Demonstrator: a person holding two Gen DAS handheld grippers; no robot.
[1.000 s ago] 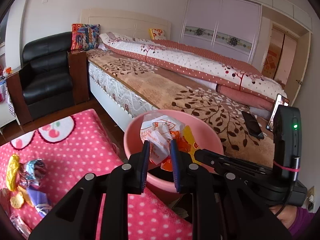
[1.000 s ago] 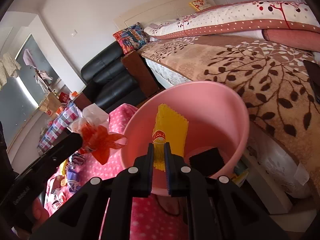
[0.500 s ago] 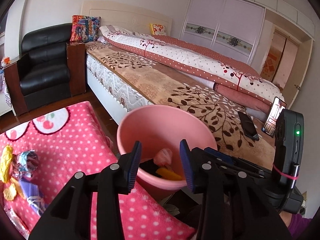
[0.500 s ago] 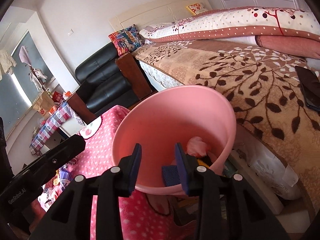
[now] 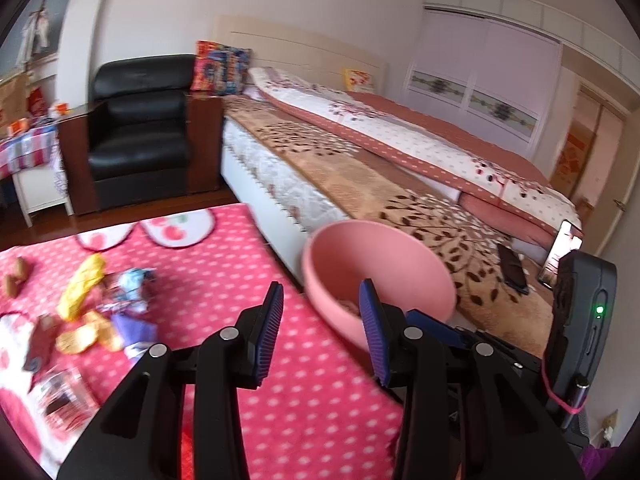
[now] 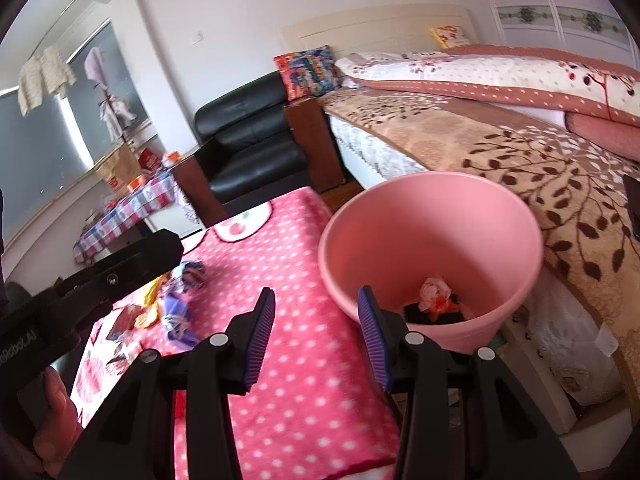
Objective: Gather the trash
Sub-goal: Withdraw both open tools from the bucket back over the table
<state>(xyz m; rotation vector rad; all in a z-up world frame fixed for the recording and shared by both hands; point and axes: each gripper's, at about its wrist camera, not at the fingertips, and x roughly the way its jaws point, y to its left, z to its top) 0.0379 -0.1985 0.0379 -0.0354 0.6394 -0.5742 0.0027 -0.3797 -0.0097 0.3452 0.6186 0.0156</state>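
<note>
Step in hand: between drops. My left gripper (image 5: 322,326) and right gripper (image 6: 316,334) both have fingers wide apart, nothing between them. I judge the task part done, with more litter to fetch.

Container: pink bucket (image 6: 436,216), upright off the worktop's far-right corner, between the worktop (image 6: 304,364) and the bed (image 6: 500,148). In the right view it sits at 1 o'clock from my right fingers.

Contents of bucket, right view:
- crumpled white-and-orange wrapper (image 6: 434,294), on top
- dark block (image 6: 414,314) beneath and beside it
- anything deeper: hidden by the near wall

Left view shows only the bucket's (image 5: 376,264) inner wall and a blurred scrap at the bottom.

Trash still on the worktop, at 10 o'clock from my left fingers:
- yellow wrapper (image 5: 82,286)
- blue-white crumple (image 5: 134,284)
- purple wrapper (image 5: 134,332)
- orange pieces (image 5: 86,334)
- clear packet (image 5: 64,400) near the front-left edge
- two small brown bits (image 5: 14,276), far left

The pile is loose, pieces touching or overlapping; blur hides exact edges.

Next move, as I judge it: swing a gripper to the pile, pick one wrapper clear of its neighbours, and close on it lightly; the foil looks thin and apt to slip.
</note>
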